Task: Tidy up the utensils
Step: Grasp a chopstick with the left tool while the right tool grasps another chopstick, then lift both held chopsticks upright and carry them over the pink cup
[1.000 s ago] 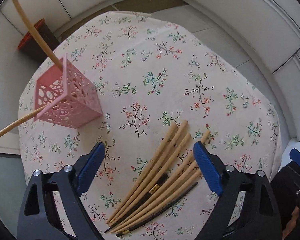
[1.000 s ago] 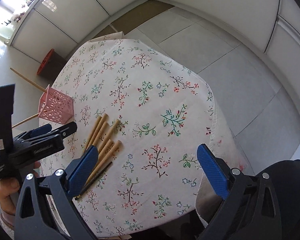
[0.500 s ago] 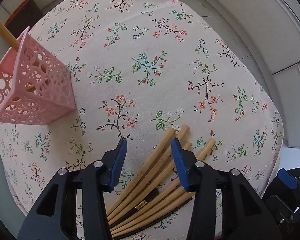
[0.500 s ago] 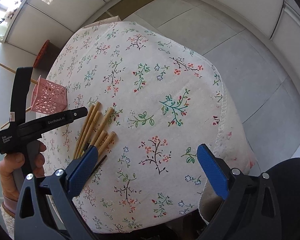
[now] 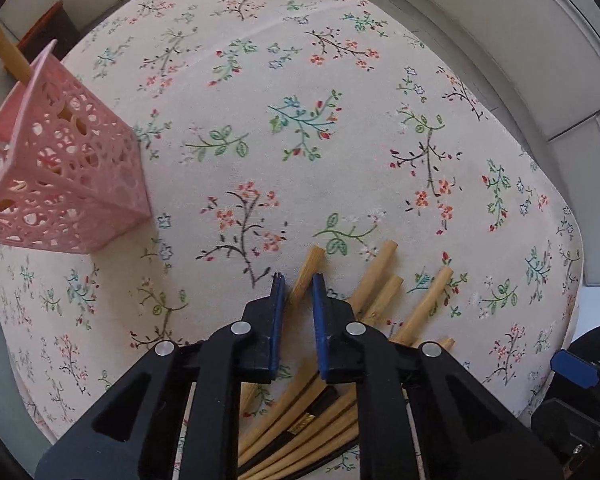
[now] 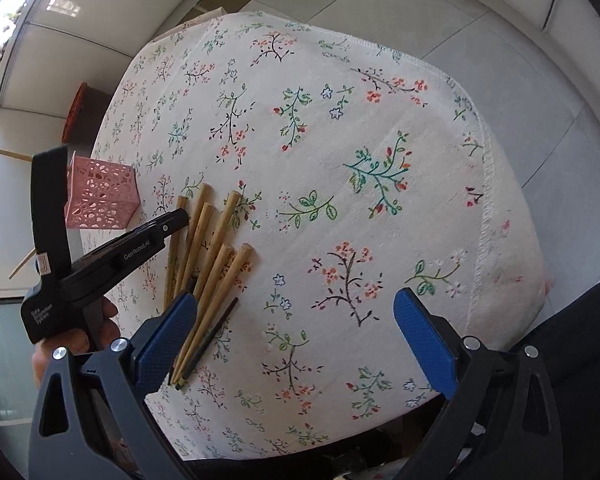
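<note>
Left gripper [image 5: 298, 286]: jaws nearly shut around the leftmost chopstick [image 5: 309, 267] of the pile, contact unclear | Right gripper [image 6: 296, 338]: jaws wide, holding nothing, above bare cloth [image 6: 380, 128] near table edge | Basket [image 5: 60, 176]: one, pink, left of pile, two sticks inside | Pile: about six bamboo, two dark.

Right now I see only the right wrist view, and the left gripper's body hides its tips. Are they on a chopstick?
Observer: Yes. In the left wrist view, the left gripper is shut around the leftmost chopstick, whose end pokes out past the tips.
Operator: Is the dark stick in the pile plain?
Observer: No. The black chopstick has a gold band.
</note>
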